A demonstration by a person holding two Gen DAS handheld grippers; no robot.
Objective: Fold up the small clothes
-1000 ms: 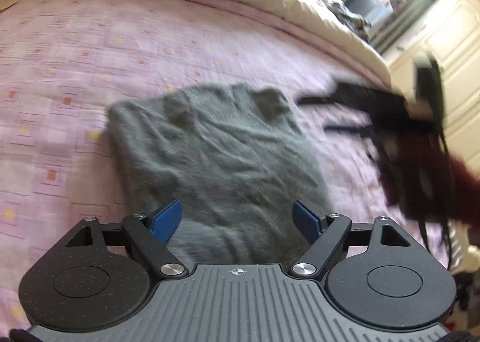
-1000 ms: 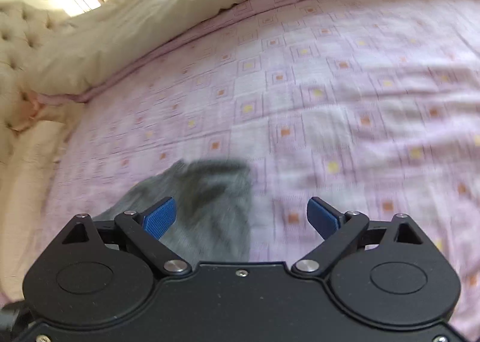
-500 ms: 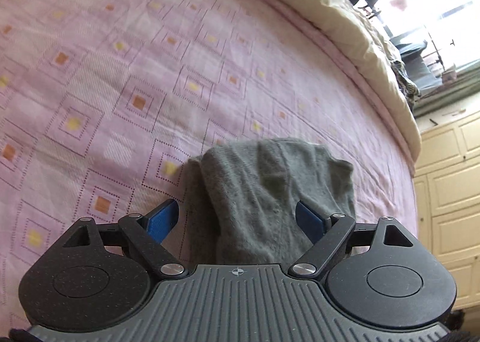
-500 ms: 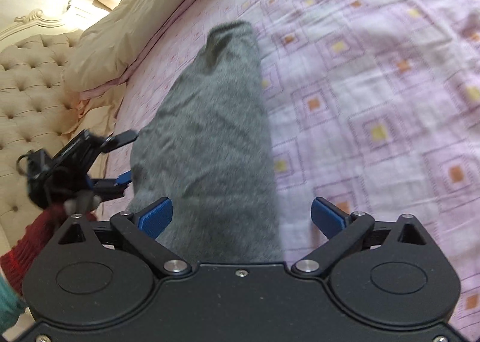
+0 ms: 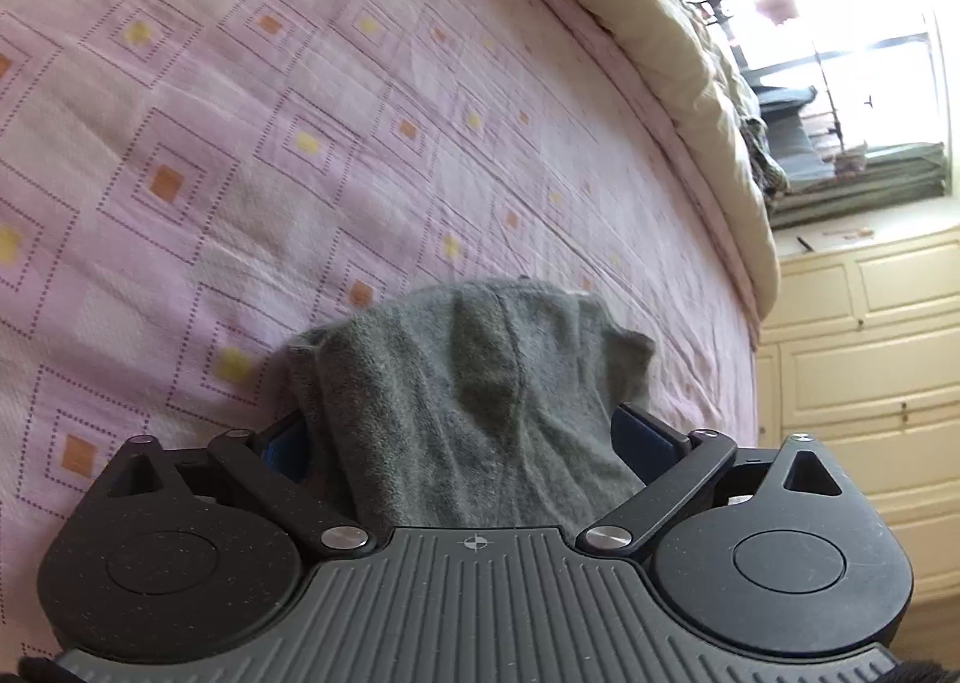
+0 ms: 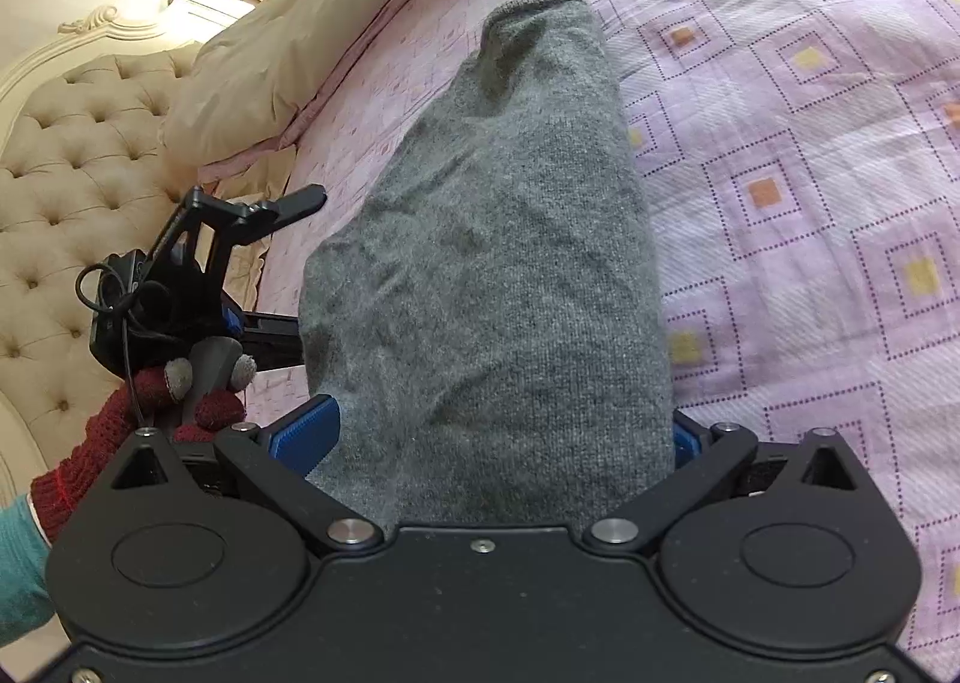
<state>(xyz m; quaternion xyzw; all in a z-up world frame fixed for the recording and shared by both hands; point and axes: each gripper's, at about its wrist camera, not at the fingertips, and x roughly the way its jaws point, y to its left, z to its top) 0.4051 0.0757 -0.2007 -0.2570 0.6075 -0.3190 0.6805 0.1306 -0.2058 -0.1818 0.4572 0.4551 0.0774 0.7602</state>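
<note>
Both grippers, left gripper (image 5: pixel 462 437) and right gripper (image 6: pixel 501 431), spread, straddling grey garment (image 6: pixel 498 263).

No legible text, label, brand or number in either wrist view. The only mark: a small crosshair symbol (image 5: pixel 473 542) moulded on the ribbed grey housing of my left gripper (image 5: pixel 462 437), centred behind the fingers. The black housing of my right gripper (image 6: pixel 504 431) carries no print. The bedsheet (image 5: pixel 240 143) bears only a square pattern, no lettering.
</note>
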